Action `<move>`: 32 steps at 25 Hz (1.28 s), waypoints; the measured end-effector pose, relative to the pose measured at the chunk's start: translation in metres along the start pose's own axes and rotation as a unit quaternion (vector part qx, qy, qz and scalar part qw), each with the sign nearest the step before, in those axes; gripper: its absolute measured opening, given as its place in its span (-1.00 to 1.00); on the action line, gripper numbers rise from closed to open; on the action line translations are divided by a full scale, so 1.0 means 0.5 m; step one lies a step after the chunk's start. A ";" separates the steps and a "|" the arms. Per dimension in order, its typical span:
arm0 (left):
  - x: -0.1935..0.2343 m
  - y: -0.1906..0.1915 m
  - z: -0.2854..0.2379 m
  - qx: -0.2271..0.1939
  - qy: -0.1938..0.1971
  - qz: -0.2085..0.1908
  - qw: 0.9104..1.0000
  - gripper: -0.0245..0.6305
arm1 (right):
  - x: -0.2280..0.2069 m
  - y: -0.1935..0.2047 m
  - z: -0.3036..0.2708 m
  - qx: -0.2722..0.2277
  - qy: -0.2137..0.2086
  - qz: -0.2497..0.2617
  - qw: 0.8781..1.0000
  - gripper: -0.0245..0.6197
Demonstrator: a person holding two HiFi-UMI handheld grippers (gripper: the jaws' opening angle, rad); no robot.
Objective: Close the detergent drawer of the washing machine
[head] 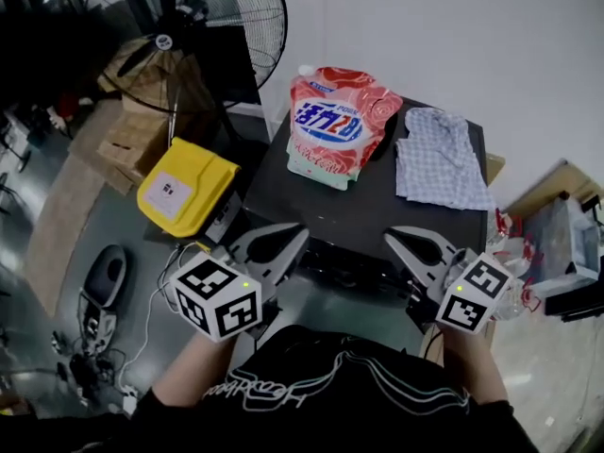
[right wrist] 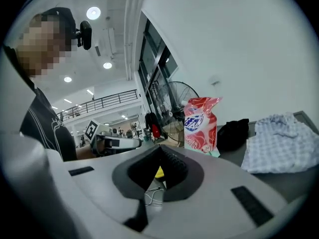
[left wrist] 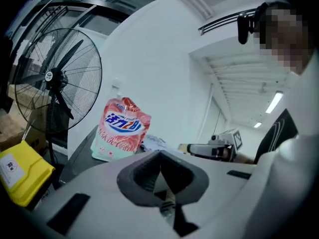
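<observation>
Holding left gripper (head: 283, 243) and right gripper (head: 408, 245) low at bottom middle, just before the washing machine (head: 377, 206). Both with jaws pressed together on nothing, likely ready to push. Cannot pick out the drawer in the dark front between them. Lying on top: soap bag (head: 330, 125) and shirt (head: 442, 154). At upper left, fan (head: 203, 26) and yellow box (head: 184, 187). Seeing no block in the way.

1. The person wears a black top (head: 321, 394) with a white line print.
2. The left gripper (head: 294, 238) and right gripper (head: 394, 240) are pale grey with dark pads.
3. The left cube (head: 219, 297) and right cube (head: 475, 293) show black-and-white squares and green lights.
</observation>
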State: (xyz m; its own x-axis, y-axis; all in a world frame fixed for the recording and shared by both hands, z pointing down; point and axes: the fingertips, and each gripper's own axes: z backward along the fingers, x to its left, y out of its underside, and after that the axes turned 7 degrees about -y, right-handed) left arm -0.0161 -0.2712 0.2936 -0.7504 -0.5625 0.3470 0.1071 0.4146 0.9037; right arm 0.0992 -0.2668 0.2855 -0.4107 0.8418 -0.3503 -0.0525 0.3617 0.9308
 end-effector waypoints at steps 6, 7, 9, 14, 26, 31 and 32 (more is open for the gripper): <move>-0.064 -0.050 0.012 -0.037 0.010 -0.011 0.999 -0.85 | 0.011 -0.045 0.032 -0.031 -0.004 0.005 1.000 -0.84; -0.068 -0.051 0.014 -0.037 0.010 -0.013 0.999 -0.85 | 0.017 -0.046 0.035 -0.033 -0.003 0.007 0.999 -0.84; -0.074 -0.052 0.016 -0.036 0.011 -0.012 0.999 -0.85 | 0.024 -0.045 0.042 -0.037 0.000 0.008 0.999 -0.84; -0.092 -0.046 0.012 -0.035 0.018 -0.014 0.999 -0.85 | 0.030 -0.030 0.054 -0.042 0.000 -0.002 0.999 -0.84; -0.105 -0.030 0.005 -0.021 0.027 -0.020 0.999 -0.85 | 0.025 -0.016 0.084 -0.047 0.021 -0.012 0.999 -0.84; -0.114 -0.025 0.003 -0.015 0.035 -0.016 0.999 -0.85 | 0.032 -0.010 0.087 -0.045 0.022 -0.016 0.999 -0.84; -0.117 -0.025 0.004 -0.014 0.037 -0.016 0.999 -0.85 | 0.034 -0.010 0.088 -0.045 0.022 -0.016 0.999 -0.84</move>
